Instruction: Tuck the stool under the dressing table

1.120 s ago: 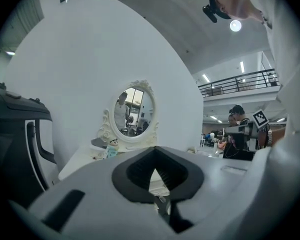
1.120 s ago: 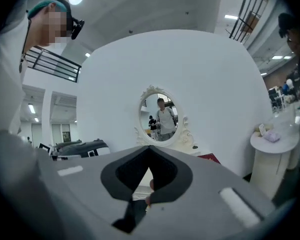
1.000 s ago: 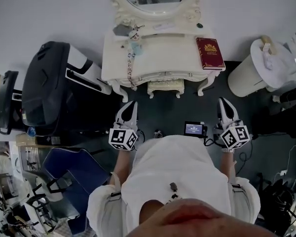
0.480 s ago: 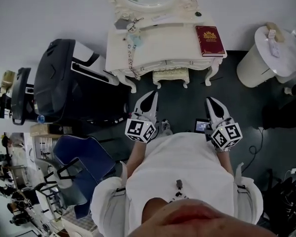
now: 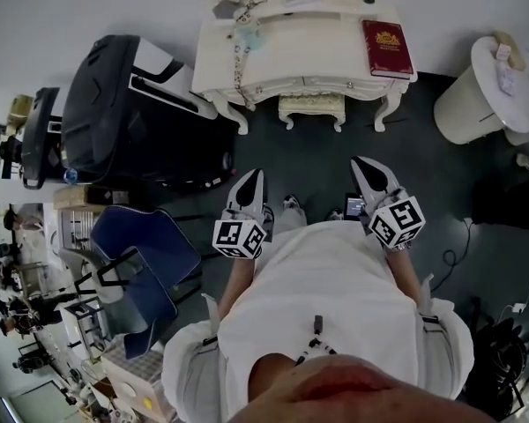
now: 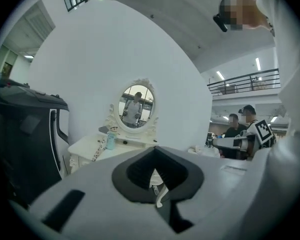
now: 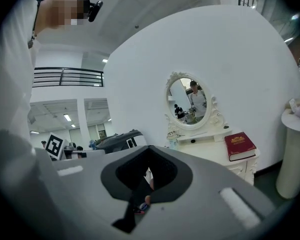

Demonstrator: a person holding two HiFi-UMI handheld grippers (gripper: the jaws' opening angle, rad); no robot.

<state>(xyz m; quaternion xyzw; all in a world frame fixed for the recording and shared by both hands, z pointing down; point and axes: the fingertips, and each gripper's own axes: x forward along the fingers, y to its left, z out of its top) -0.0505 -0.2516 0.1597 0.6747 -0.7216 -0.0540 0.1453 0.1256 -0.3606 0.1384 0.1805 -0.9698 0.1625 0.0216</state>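
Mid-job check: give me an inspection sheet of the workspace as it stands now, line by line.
Surface: dark floor, bare between the person and the table.
Job's things: stool stands between the front legs of the dressing table, with its front edge showing.
Clutter: red book and bead string on the table top.
Grippers: left claw and right claw are both shut, empty and short of the stool.
Cables: thin cable on the floor at right.
Surroundings: bulky black machine at left, blue chair below it, white pedestal at right.
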